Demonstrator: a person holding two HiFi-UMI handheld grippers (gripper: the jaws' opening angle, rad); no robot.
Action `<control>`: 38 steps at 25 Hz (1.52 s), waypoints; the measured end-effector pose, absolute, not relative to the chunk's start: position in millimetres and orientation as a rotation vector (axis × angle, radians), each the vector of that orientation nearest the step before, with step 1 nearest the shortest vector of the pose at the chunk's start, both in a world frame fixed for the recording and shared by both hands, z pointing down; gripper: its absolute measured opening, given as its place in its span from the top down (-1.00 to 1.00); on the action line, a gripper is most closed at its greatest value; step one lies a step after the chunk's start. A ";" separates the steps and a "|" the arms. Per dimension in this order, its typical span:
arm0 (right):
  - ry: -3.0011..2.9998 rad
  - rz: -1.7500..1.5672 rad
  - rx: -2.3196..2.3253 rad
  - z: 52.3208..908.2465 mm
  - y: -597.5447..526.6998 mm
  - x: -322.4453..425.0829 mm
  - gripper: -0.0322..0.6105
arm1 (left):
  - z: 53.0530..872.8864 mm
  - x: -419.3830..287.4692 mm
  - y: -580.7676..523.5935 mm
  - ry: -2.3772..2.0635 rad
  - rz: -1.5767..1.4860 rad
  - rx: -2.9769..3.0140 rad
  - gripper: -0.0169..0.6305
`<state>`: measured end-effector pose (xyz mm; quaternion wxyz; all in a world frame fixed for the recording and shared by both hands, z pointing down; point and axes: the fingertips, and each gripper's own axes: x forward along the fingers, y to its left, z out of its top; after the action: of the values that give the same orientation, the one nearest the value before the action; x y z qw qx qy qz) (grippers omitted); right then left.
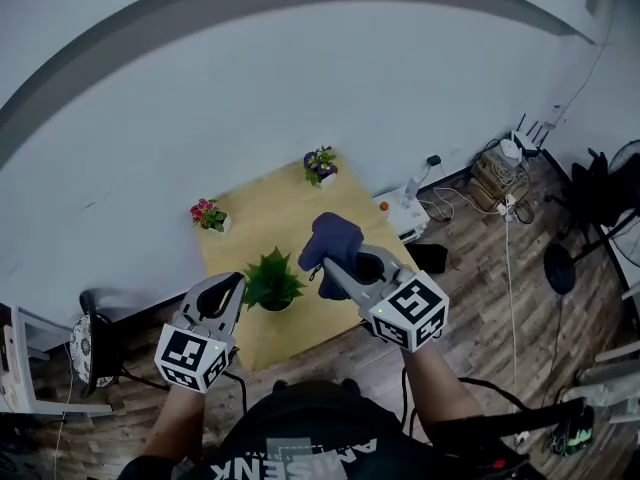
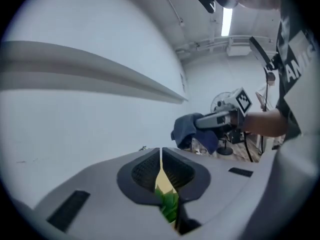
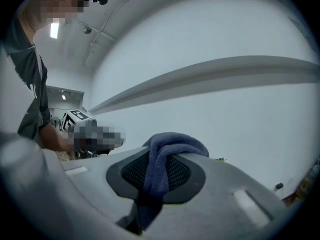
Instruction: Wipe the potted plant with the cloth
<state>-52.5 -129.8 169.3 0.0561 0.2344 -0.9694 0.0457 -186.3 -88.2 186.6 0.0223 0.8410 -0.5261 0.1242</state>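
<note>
The green potted plant (image 1: 272, 281) stands near the front edge of a small yellow table (image 1: 290, 208), far below both grippers. A dark blue cloth (image 1: 335, 238) hangs bunched from my right gripper (image 1: 332, 265), whose jaws are shut on it; the cloth (image 3: 175, 141) drapes over the pads in the right gripper view. To the plant's left my left gripper (image 1: 228, 288) is raised, its tips closed together with nothing between them. Through the slit below the tips of the left gripper (image 2: 160, 154), I see table and green leaves (image 2: 170, 204) behind. The cloth (image 2: 189, 129) also shows there.
Two small flower pots sit at the table's back corners: pink flowers (image 1: 210, 216) and purple ones (image 1: 320, 166). A white wall runs behind. Cables and boxes (image 1: 500, 168) lie on the wooden floor at right, beside a fan stand (image 1: 560, 268). A chair (image 1: 90, 348) is at left.
</note>
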 end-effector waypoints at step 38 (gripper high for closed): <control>-2.917 0.007 0.911 122.9 -104.4 -52.5 0.74 | 92.0 -264.6 -42.6 -2.250 0.178 2.285 0.94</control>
<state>-52.5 -104.4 122.9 0.0430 0.2978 -0.9537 0.0024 -264.6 -42.6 92.0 -0.0350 0.7110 -0.7001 0.0554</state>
